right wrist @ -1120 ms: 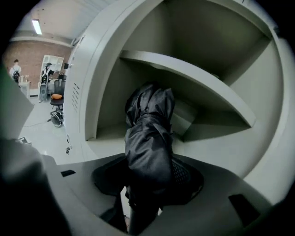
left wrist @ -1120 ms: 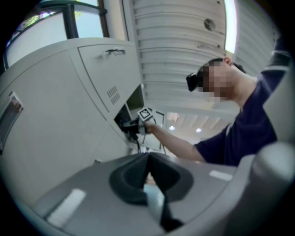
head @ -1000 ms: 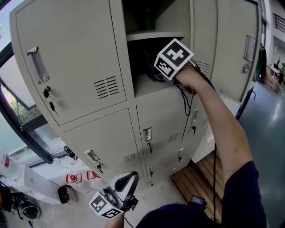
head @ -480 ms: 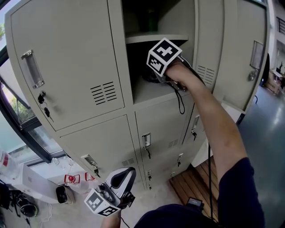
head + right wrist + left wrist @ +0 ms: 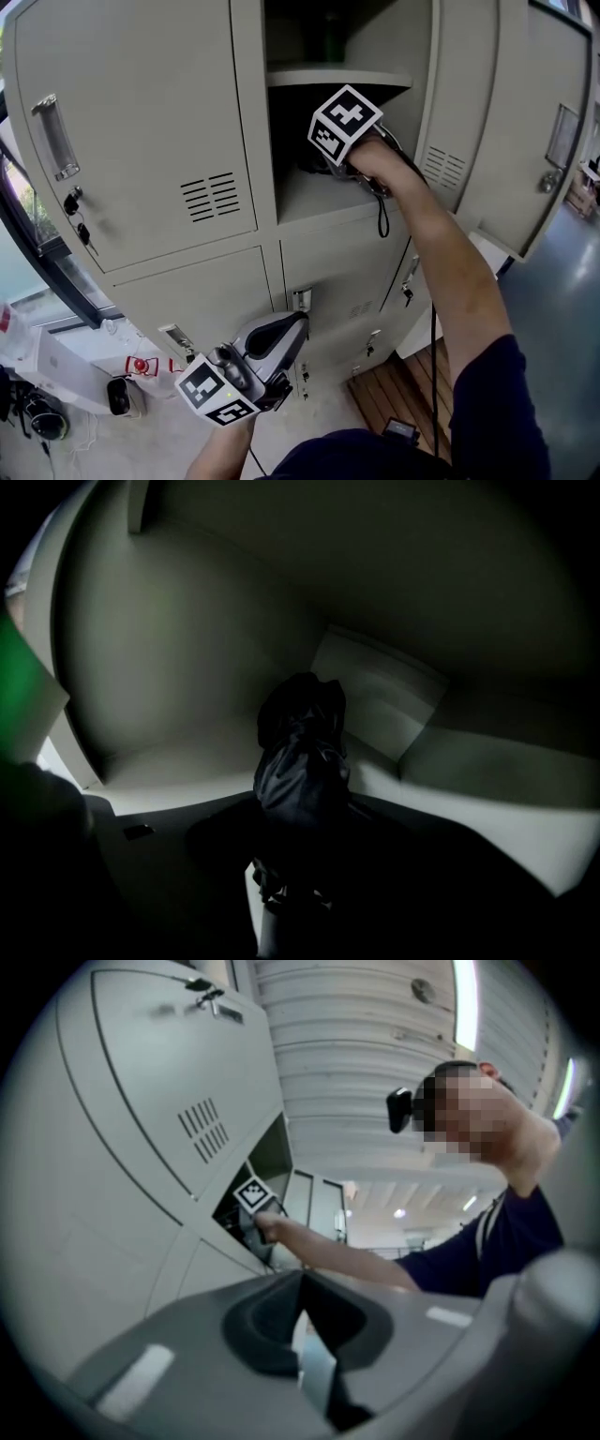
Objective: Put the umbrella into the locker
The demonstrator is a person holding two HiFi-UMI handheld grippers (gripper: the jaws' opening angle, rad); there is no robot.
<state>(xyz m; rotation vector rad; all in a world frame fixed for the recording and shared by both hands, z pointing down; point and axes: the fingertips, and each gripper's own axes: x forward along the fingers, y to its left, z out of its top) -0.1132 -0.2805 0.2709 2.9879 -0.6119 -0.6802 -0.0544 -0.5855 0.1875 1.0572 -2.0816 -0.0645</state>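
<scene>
The dark folded umbrella [image 5: 300,752] lies lengthwise inside the open locker compartment [image 5: 314,192], its far end toward the back wall. My right gripper [image 5: 295,874] reaches into that compartment and is shut on the umbrella's near end. In the head view only its marker cube [image 5: 345,125] and the hand show, because the jaws are hidden in the dark opening. My left gripper [image 5: 292,326] hangs low in front of the lower lockers with its jaws together and nothing in them; in the left gripper view [image 5: 302,1288] it points up at the lockers.
The compartment's door [image 5: 525,122] stands open at the right. A closed locker door [image 5: 141,131] with hanging keys [image 5: 77,223] is at the left. Smaller closed lockers [image 5: 337,281] sit below. A wooden pallet [image 5: 403,384] and some gear [image 5: 122,394] lie on the floor.
My left gripper has risen and come closer to the lower lockers. My right hand has shifted a little left and down in the compartment, still holding the umbrella.
</scene>
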